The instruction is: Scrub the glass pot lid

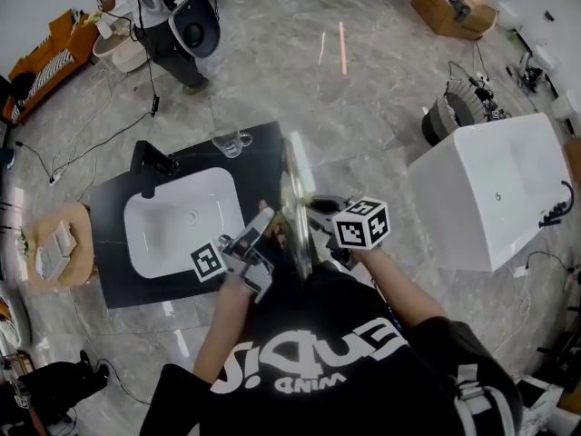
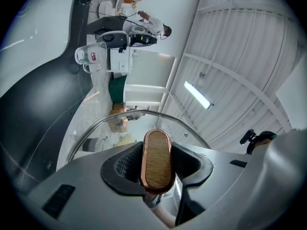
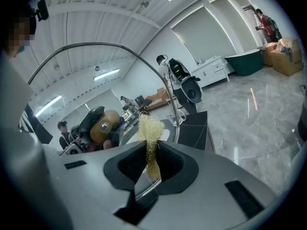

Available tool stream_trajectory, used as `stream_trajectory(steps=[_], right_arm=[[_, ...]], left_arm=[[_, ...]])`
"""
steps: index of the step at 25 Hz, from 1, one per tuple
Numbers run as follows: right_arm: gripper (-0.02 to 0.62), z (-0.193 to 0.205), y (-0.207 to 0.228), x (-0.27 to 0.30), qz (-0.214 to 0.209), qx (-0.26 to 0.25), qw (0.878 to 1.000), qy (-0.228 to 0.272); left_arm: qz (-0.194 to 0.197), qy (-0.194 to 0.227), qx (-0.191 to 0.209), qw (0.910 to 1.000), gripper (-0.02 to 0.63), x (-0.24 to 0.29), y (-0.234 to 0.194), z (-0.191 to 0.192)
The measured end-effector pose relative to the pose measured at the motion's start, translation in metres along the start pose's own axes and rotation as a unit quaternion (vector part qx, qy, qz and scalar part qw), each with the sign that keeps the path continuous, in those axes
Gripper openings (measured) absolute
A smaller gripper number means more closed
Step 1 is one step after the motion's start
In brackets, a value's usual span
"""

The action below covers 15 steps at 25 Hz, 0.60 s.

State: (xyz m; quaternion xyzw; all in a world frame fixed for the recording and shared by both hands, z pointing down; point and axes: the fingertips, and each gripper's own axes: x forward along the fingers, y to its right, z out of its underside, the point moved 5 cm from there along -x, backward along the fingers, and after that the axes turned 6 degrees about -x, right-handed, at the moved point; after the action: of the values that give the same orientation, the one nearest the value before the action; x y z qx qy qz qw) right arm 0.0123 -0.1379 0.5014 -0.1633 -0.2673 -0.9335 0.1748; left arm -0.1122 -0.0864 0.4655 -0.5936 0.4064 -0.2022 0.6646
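I hold the glass pot lid (image 1: 296, 209) on edge over the right end of the counter. My left gripper (image 1: 270, 232) is shut on the lid's wooden, copper-rimmed handle (image 2: 157, 160), and the lid's steel rim (image 2: 113, 117) arcs beyond the jaws of the left gripper (image 2: 157, 163). My right gripper (image 1: 315, 214) is on the lid's other side, shut on a pale fibrous scrubber (image 3: 150, 131). The scrubber's tuft sticks out past the jaws of the right gripper (image 3: 152, 158), against the glass. Through the glass lid (image 3: 72, 80) the handle's base (image 3: 104, 125) and the left gripper show.
A black counter (image 1: 259, 157) carries a white sink (image 1: 182, 225), a black faucet (image 1: 152, 166) and a glass mug (image 1: 231, 142). A white tub (image 1: 490, 189) stands at the right. A person with a machine (image 1: 177, 21) is on the floor at the far left.
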Motion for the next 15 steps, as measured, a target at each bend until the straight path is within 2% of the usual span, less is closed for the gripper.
stream_trajectory(steps=[7,15], right_arm=[[0.048,0.018,-0.007,-0.004,-0.018,0.024,0.999,-0.018],[0.048,0.008,-0.026,-0.016,-0.053,0.049,0.997,-0.009]], left_arm=[[-0.011,0.0,0.007,0.9999,0.175,0.0,-0.004,-0.001],[-0.024,0.006,0.006,0.9997,0.176,-0.004,-0.01,-0.003]])
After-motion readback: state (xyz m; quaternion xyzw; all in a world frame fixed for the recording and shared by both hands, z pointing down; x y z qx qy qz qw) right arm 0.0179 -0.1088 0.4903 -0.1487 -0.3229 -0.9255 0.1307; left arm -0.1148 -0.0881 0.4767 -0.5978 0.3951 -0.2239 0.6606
